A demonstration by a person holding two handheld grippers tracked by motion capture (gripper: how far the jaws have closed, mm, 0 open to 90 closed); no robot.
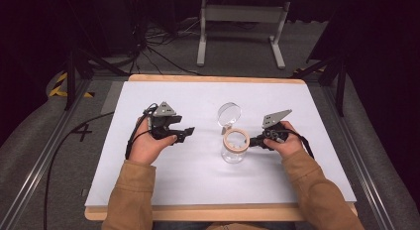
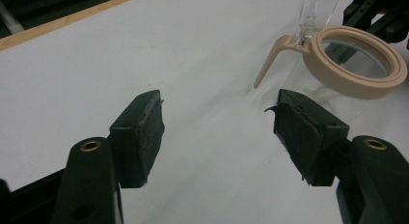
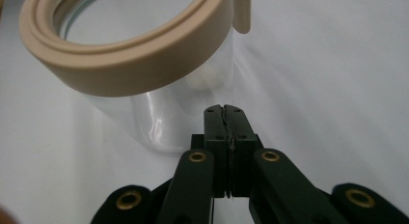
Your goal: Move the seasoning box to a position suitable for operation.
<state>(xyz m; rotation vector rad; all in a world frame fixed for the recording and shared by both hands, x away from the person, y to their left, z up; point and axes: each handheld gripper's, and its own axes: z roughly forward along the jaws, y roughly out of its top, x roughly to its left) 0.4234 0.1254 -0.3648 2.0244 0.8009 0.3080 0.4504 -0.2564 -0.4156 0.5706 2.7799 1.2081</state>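
While we looked down from the high view, a clear jar [image 1: 235, 148] with a beige collar stood near the middle of the white table [image 1: 163, 180], its round clear lid [image 1: 229, 114] tipped up at the jar's 12 o'clock. The left gripper [image 1: 187, 133] sat well apart at the jar's 9 o'clock. The right gripper [image 1: 253, 141] sat at the jar's 3 o'clock, its tip just beside the collar.

From the left gripper view, we saw the left gripper's [image 2: 217, 132] jaws spread wide with nothing between them, and the collar [image 2: 357, 84] lay toward 2 o'clock.

From the right gripper view, we saw the right gripper's [image 3: 224, 110] jaws pressed together, empty, just beside the jar's [image 3: 159, 118] glass wall.
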